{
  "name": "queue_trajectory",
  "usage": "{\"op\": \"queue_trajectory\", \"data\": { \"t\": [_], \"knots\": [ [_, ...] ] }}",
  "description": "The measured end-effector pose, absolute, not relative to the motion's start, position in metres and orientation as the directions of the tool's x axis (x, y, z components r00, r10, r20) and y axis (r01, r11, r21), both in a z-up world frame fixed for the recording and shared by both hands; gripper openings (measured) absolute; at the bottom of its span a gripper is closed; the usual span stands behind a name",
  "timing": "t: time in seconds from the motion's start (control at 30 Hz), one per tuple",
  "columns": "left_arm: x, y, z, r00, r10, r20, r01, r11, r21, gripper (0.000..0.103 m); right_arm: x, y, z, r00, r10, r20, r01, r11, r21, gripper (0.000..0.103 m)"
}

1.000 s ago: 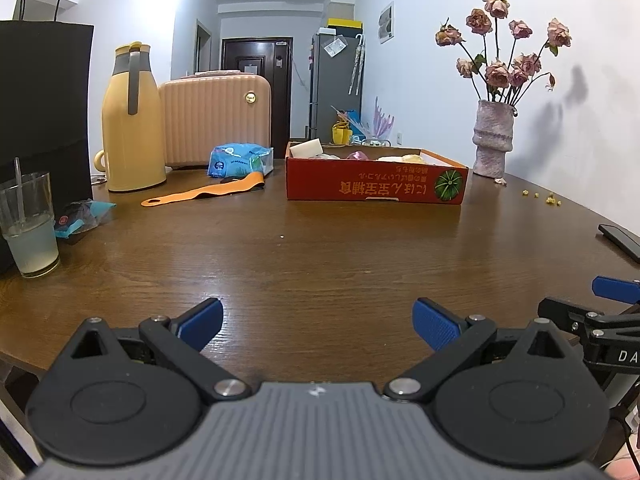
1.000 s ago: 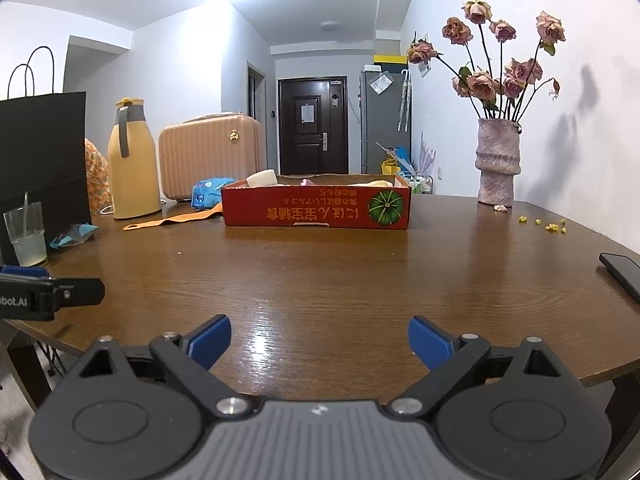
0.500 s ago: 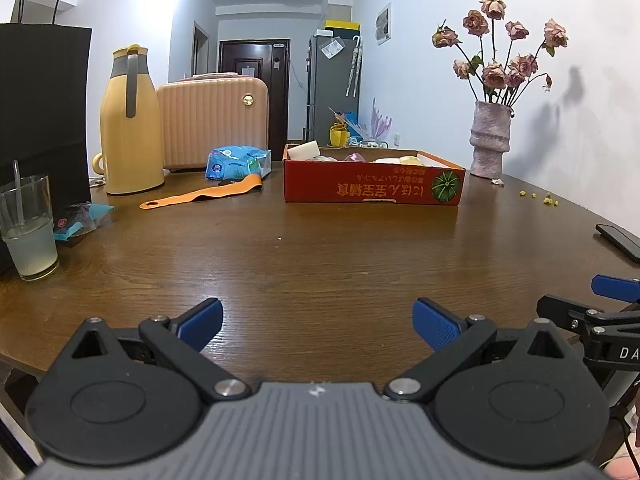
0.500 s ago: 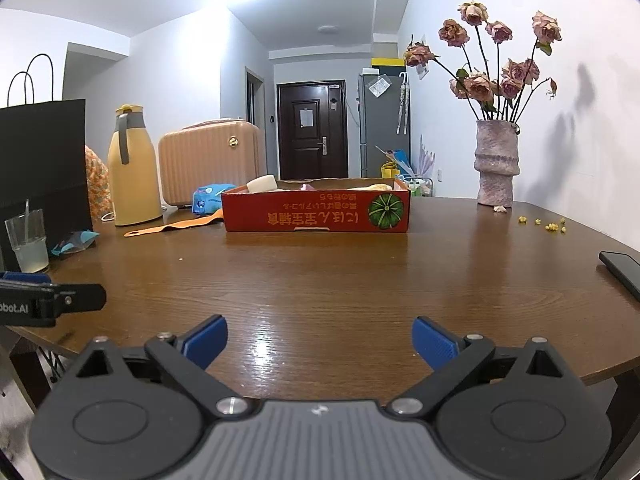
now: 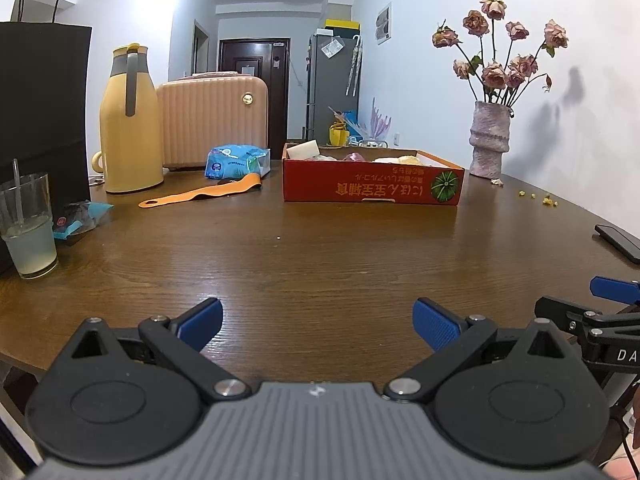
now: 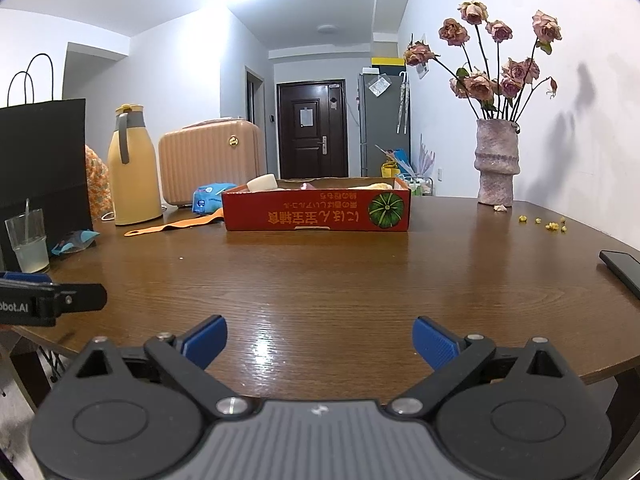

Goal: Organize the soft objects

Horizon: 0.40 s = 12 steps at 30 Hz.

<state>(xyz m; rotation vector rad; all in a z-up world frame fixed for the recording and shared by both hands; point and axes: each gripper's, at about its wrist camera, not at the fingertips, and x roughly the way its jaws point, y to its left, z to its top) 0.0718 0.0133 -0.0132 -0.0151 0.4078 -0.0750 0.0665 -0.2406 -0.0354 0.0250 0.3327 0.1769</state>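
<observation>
Fingers of both grippers stand spread wide with nothing between them. The left gripper (image 5: 318,318) hovers over the near edge of the brown wooden surface (image 5: 320,248); the right gripper (image 6: 319,338) does likewise, and each appears at the edge of the other's view, the two side by side.

Ahead and left of the left fingers, a glass (image 5: 28,226) of cloudy liquid with a straw stands beside a black paper bag (image 5: 42,120); a small blue wrapper (image 5: 80,216) lies just beside the glass. To the right of the right fingers, a dark phone (image 6: 622,266) lies at the surface's edge.

Farther ahead, roughly centred between the fingers, sits the red cardboard box (image 5: 372,190), pumpkin picture facing the cameras. Soft objects (image 5: 352,157) rest inside it, a pale block (image 6: 262,182) at its left end; the rest are too low to identify. Left of the box lie an orange strap (image 5: 200,194) and a blue packet (image 5: 236,162).

Beyond these stand a yellow jug (image 5: 130,120) and a ribbed peach case (image 5: 212,124). Far right, a vase of dried roses (image 6: 496,162) stands, yellow crumbs (image 6: 548,223) scattered near it.
</observation>
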Motion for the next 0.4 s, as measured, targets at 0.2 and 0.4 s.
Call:
{"op": "queue_trajectory", "data": {
  "t": [0.2, 0.4],
  "knots": [
    [0.0706, 0.0129, -0.0129, 0.915, -0.081, -0.395, 0.074, 0.997, -0.032, 0.103, 0.0666, -0.2407, -0.0364, 0.929, 0.174, -0.327, -0.165, 0.985, 0.056, 0.100],
    [0.0706, 0.0128, -0.0131, 0.916, -0.087, -0.392, 0.082, 0.996, -0.031, 0.103, 0.0663, -0.2413, -0.0364, 0.929, 0.175, -0.327, -0.166, 0.984, 0.056, 0.100]
  ]
}}
